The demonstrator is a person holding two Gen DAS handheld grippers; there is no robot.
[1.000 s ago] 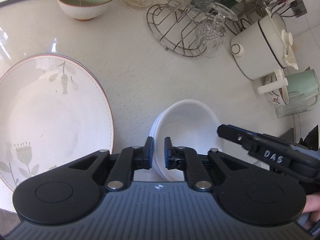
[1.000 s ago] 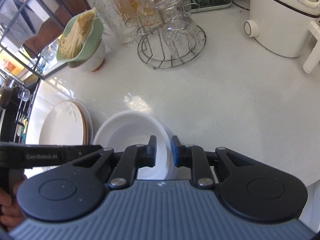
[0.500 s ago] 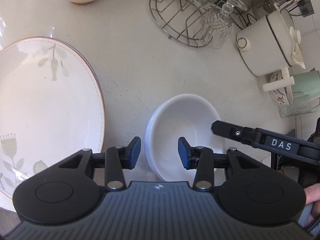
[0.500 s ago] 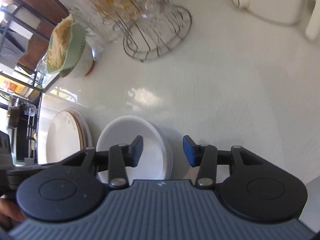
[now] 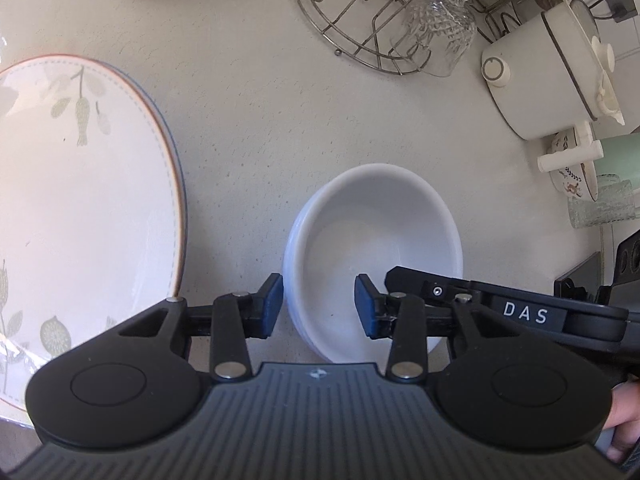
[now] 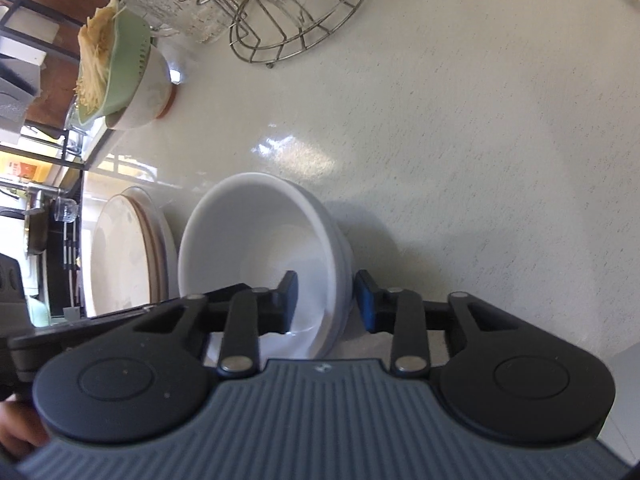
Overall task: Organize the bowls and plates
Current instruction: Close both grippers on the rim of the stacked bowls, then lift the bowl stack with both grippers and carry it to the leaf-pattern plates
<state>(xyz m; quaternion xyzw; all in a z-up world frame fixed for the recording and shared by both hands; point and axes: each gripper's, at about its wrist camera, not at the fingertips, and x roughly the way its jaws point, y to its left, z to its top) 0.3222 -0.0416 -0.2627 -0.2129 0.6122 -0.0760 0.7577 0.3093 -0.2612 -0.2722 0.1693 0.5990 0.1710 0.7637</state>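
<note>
A stack of white bowls (image 5: 384, 216) stands on the pale counter, with a stack of floral plates (image 5: 80, 200) to its left. My left gripper (image 5: 319, 308) is open and straddles the stack's left rim: one finger outside, the other inside, with a gap to the wall. In the right wrist view the bowls (image 6: 260, 216) sit beside the plates (image 6: 120, 256). My right gripper (image 6: 328, 302) straddles the right rim, its jaws closing on the wall between them with slivers of gap still showing. The right gripper (image 5: 404, 280) also reaches into the bowl in the left wrist view.
A wire glass rack (image 5: 360, 32) with a crystal glass (image 5: 440, 28) stands behind the bowls. A white pot (image 5: 548, 68) and a green mug (image 5: 620, 160) are at the right. A green colander of noodles (image 6: 108, 64) sits on a bowl at the far left. A hand (image 5: 624, 428) holds the right gripper.
Both grippers went from shut to open and sank over the bowl stack's rims. The right gripper rolled, and its jaws have narrowed since half a second ago.
</note>
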